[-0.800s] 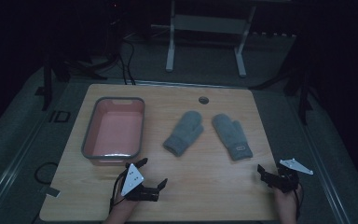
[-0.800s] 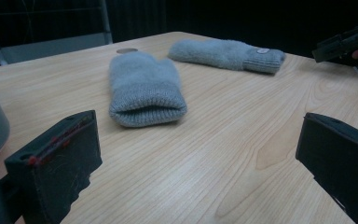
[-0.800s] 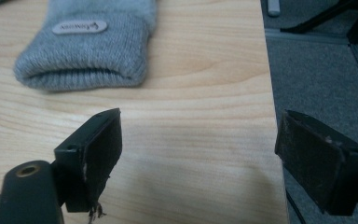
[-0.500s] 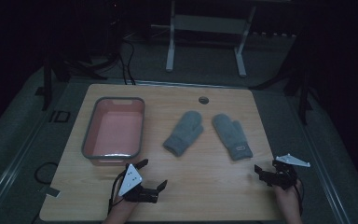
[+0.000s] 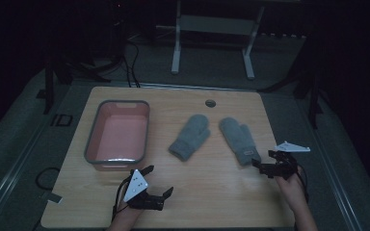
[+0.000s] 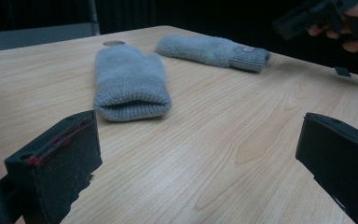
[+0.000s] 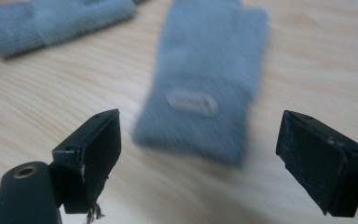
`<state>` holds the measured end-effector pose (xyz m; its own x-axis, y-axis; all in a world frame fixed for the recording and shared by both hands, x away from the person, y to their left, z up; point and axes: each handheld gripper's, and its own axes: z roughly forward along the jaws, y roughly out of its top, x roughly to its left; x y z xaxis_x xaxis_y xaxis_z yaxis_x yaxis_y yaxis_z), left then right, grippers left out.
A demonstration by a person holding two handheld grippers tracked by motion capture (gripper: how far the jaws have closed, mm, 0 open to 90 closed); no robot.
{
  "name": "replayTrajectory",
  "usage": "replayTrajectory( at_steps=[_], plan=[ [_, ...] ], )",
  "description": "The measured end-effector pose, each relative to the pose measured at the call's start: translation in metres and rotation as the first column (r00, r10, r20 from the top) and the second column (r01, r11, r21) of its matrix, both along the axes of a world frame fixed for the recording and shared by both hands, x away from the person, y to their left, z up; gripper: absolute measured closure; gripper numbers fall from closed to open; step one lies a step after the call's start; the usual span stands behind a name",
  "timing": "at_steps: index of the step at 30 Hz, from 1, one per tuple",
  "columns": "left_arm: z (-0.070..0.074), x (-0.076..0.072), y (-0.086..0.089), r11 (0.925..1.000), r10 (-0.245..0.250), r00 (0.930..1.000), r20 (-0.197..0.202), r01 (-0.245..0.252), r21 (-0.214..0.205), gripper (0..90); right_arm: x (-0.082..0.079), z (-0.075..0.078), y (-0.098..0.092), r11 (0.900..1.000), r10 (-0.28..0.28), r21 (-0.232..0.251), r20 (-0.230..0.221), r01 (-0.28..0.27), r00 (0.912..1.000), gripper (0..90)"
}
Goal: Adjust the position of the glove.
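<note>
Right hand-held gripper point(image 5: 261, 165) near mitten point(image 5: 239, 140)

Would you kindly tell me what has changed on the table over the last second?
The right gripper has moved in toward the cuff of the right mitten, jaws open, nothing held. The left gripper, left mitten and pink tray stayed put.

Each black hand-held gripper point(image 5: 155, 182) carries a grey three-cornered plate point(image 5: 135, 186) and trailing cable point(image 5: 120, 197).
</note>
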<state>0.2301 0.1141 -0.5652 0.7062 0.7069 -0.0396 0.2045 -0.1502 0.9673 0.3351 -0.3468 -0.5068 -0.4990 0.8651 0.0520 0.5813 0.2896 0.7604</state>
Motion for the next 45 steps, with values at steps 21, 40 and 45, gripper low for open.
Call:
replayTrajectory(
  at_steps=[21,40,45],
  plan=[
    [0.001,-0.002,-0.005,0.9991,-0.028,0.9996,-0.009,0.028,0.031,0.2,0.062,0.009,0.116,0.9477,0.319,-0.022,0.023,-0.318,0.9475,16.4],
    [0.001,-0.004,-0.006,0.9973,-0.047,0.9989,-0.005,0.047,0.055,0.2,0.116,0.003,0.182,0.9094,0.411,-0.070,0.007,-0.410,0.9114,26.0],
    [0.002,-0.005,-0.006,0.9971,-0.046,0.9990,-0.004,0.046,0.061,0.2,0.128,-0.001,0.196,0.9084,0.411,-0.086,0.004,-0.409,0.9116,26.9]
  ],
)
